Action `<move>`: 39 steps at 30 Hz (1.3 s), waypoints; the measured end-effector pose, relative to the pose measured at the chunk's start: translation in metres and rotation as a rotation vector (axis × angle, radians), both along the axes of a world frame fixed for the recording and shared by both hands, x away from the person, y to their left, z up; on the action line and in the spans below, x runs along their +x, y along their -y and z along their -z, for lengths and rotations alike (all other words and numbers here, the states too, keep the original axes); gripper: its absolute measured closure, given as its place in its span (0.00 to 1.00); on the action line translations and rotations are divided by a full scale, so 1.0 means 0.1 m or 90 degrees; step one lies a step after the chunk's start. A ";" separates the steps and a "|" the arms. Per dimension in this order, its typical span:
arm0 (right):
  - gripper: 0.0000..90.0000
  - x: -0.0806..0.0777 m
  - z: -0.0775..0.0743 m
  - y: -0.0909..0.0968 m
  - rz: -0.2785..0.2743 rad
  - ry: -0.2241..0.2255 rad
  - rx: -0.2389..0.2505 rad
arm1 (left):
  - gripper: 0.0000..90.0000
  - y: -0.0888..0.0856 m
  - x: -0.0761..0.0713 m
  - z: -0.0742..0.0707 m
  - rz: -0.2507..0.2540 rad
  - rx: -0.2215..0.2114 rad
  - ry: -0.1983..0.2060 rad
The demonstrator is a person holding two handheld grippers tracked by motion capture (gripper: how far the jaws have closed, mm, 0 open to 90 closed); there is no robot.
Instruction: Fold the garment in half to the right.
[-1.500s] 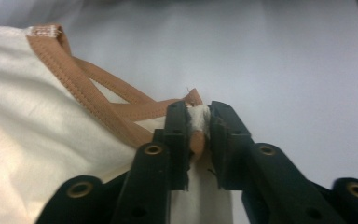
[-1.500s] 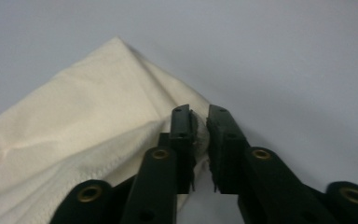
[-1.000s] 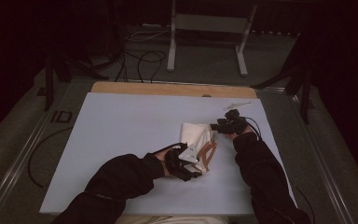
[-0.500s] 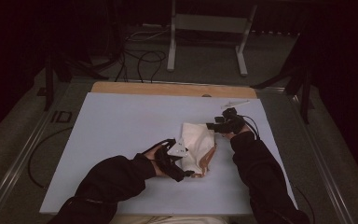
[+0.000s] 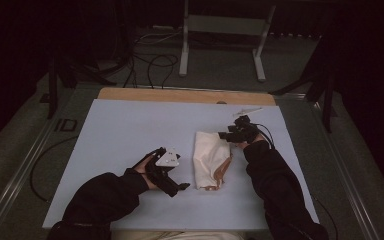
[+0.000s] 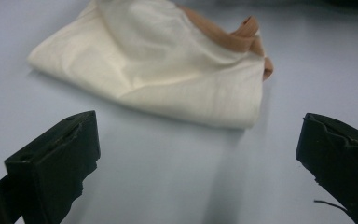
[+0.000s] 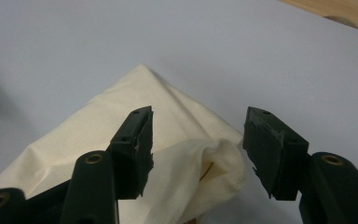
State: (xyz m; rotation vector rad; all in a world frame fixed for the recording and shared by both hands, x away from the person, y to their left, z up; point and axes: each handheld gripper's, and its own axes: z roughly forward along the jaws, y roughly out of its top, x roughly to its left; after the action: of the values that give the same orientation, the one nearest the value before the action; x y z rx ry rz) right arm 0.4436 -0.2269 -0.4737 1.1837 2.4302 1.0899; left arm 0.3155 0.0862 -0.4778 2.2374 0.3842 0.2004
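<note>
A cream cloth (image 5: 207,155) with a tan trim (image 5: 222,172) lies folded on the pale blue table (image 5: 130,130). My left gripper (image 5: 180,168) rests just left of it. Its jaws have just been opening and stand wide, with bare table between them. In the left gripper view (image 6: 200,144) the cloth (image 6: 168,70) lies a short way ahead, tan trim (image 6: 223,37) at its far side. My right gripper (image 5: 230,134) hovers at the cloth's far right corner. Its jaws (image 7: 198,140) have just been opening a little; the hemmed cloth edge (image 7: 98,140) lies below the gap, unpressed.
A wooden strip (image 5: 180,95) runs along the table's far edge, with a thin white scrap (image 5: 247,111) near its right end. Beyond the table stand a metal frame (image 5: 220,40) and loose cables (image 5: 150,60) on the floor.
My left gripper has let go of the cloth, opened wide and drawn away to the left. The cloth has settled flat. The right gripper has hardly moved.
</note>
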 end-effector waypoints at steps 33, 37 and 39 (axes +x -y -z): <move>0.48 -0.01 0.08 0.11 0.031 -0.015 0.007 | 0.00 -1.06 -0.31 0.39 -0.165 -0.036 -0.045; 0.48 -0.02 0.12 0.09 0.034 -0.012 0.002 | 0.00 -1.10 -0.34 0.39 -0.178 -0.034 -0.038; 0.54 -0.04 0.11 0.06 0.029 -0.008 0.006 | 0.00 -1.16 -0.38 0.36 -0.193 -0.043 -0.030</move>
State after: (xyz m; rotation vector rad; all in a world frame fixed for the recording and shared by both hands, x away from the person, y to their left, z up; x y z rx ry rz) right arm 0.4400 -0.2330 -0.4844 1.2460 2.3987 1.0852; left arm 0.2770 0.2024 -0.5142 2.1128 0.7460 0.2906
